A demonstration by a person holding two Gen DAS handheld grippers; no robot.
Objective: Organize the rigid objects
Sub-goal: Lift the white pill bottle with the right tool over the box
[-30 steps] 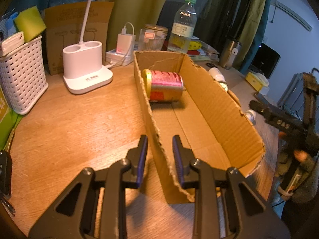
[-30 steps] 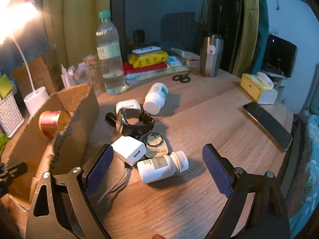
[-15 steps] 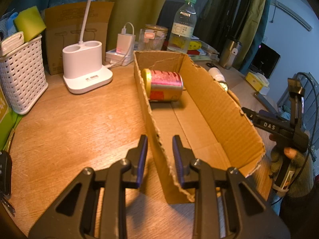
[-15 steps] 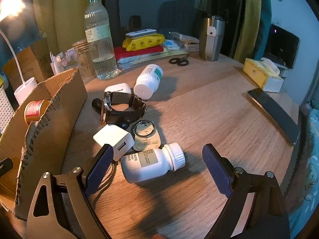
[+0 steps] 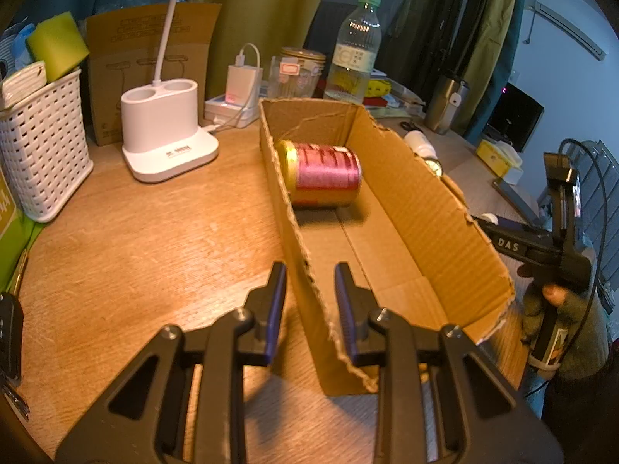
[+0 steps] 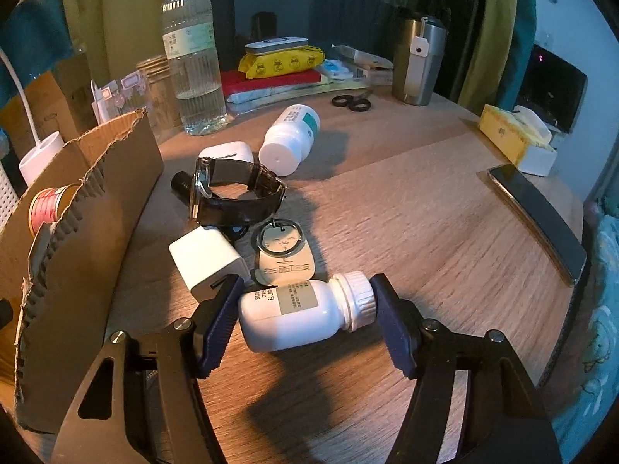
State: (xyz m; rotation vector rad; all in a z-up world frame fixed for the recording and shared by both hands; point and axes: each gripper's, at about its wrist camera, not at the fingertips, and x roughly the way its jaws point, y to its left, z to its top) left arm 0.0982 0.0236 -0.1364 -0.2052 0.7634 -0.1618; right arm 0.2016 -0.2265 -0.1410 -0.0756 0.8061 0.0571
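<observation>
Right wrist view: largest to smallest, the wooden bench (image 6: 406, 208) carries the torn cardboard box (image 6: 89, 208) at the left. Right of it is a cluster of a watch (image 6: 236, 193), a white charger (image 6: 205, 259) and a far pill bottle (image 6: 290, 137). Nearest lies the small white pill bottle (image 6: 294, 317) on its side. A second ago the right gripper (image 6: 305, 323) stood wide and farther back; now it straddles that bottle end to end, jaws closing, pads about touching base and cap. I judge the pickup is beginning, with the box as destination. In the left wrist view the left gripper (image 5: 309, 305) pinches the box's near-left wall, jaws nearly shut, as before. A thread spool (image 5: 323, 174) lies inside at the far end.
</observation>
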